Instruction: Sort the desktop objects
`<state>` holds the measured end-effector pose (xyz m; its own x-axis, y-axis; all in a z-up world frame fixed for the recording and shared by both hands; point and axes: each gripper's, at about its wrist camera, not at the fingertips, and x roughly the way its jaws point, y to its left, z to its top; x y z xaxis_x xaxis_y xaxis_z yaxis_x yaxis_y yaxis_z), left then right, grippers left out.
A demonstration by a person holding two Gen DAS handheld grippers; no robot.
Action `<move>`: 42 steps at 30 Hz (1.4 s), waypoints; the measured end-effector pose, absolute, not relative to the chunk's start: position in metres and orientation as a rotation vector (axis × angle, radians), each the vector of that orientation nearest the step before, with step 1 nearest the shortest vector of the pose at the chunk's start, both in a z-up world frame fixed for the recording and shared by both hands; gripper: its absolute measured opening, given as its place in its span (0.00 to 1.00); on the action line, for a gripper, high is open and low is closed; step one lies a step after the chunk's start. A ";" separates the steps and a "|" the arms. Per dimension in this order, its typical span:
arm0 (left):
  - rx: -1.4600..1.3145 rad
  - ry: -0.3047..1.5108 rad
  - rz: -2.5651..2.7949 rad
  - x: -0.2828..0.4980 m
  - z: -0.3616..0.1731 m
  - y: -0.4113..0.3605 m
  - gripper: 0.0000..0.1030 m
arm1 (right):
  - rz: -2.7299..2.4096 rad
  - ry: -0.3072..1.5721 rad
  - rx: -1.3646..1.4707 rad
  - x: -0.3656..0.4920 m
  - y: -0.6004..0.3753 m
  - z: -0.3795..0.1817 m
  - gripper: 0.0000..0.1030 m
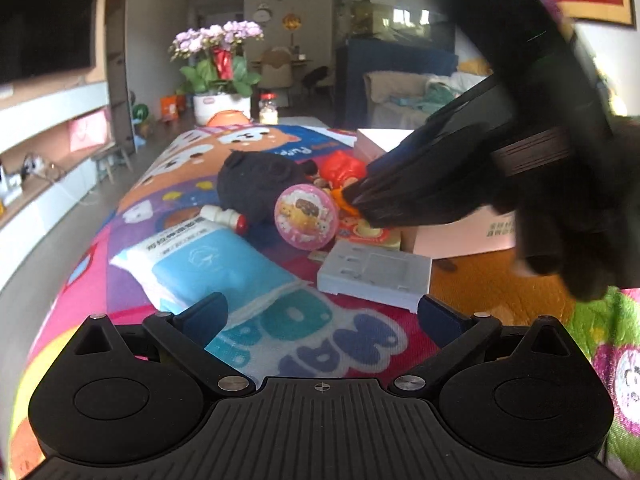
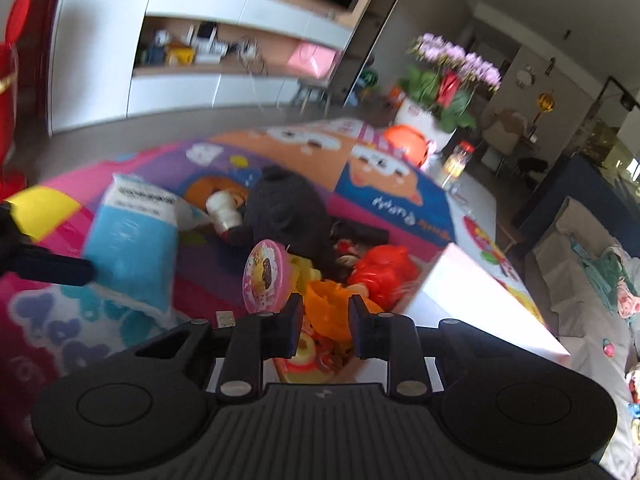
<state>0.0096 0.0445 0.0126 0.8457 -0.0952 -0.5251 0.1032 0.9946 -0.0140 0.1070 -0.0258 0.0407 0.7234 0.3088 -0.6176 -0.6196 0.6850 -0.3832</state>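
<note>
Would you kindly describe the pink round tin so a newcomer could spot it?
Start at the colourful cartoon mat; the toy pile sits mid-mat beside a white box. The pink round tin stands on edge before the black plush, the only disc with a cartoon lid.

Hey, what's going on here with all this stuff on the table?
A person is sorting toys on a cartoon-print tablecloth. The right claw is closing around an orange toy beside a pink disc, though a firm grip isn't clear. The left claw hangs open and empty above a blue tissue pack.

daylit room, wall shelving, sofa
</note>
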 end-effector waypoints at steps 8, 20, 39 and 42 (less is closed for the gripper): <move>-0.022 0.541 -0.123 0.009 0.012 0.049 1.00 | 0.575 0.527 -0.550 0.095 -0.039 0.063 0.12; 0.082 0.553 -0.154 0.013 0.015 0.019 1.00 | 0.461 0.626 -0.278 0.029 -0.177 0.064 0.12; 0.141 0.718 -0.142 0.082 -0.001 -0.014 1.00 | 0.275 0.673 0.178 0.017 -0.265 0.006 1.00; 0.153 0.704 -0.152 0.081 -0.002 -0.019 1.00 | 0.272 0.687 0.192 0.018 -0.267 0.004 1.00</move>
